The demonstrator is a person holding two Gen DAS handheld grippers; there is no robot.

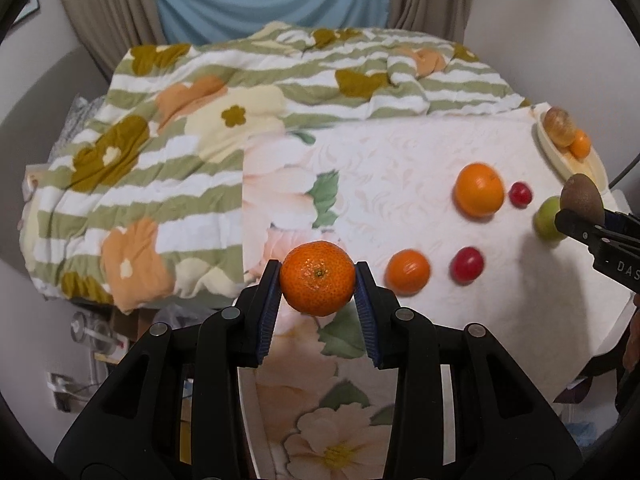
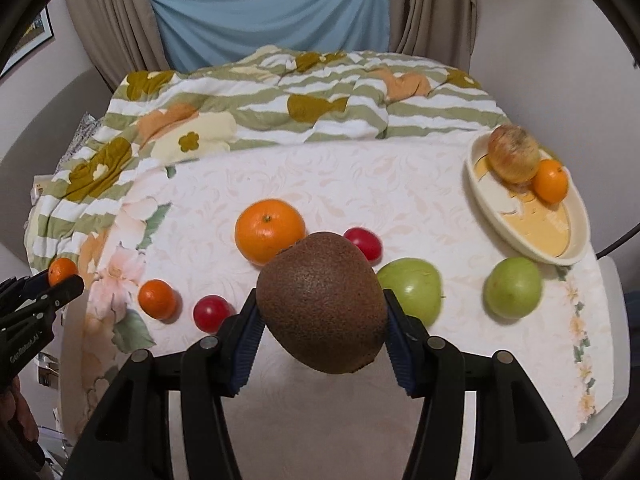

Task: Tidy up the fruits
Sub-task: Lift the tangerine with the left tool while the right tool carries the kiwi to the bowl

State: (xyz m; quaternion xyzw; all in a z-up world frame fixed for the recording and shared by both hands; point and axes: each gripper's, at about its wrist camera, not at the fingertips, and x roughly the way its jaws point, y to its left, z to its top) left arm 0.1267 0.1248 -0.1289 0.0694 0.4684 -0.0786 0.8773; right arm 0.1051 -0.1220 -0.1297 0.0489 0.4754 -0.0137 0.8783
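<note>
My left gripper [image 1: 317, 280] is shut on a small mandarin [image 1: 317, 278], held above the left edge of the table; it also shows in the right wrist view [image 2: 62, 271]. My right gripper [image 2: 322, 312] is shut on a brown kiwi [image 2: 322, 306], held above the table's front; it shows at the right in the left wrist view [image 1: 581, 199]. On the floral tablecloth [image 2: 360, 168] lie a large orange [image 2: 269, 230], a small mandarin [image 2: 157, 299], two red fruits [image 2: 211, 313] [image 2: 365, 242] and two green apples [image 2: 412, 290] [image 2: 513, 287]. A cream oval dish [image 2: 532, 216] at the right holds an apple [image 2: 514, 159] and a mandarin [image 2: 551, 181].
A striped floral quilt [image 2: 248, 116] lies bunched behind and left of the table. Beige curtains and a blue cloth [image 2: 272, 16] hang at the back. The table's right edge is just past the dish.
</note>
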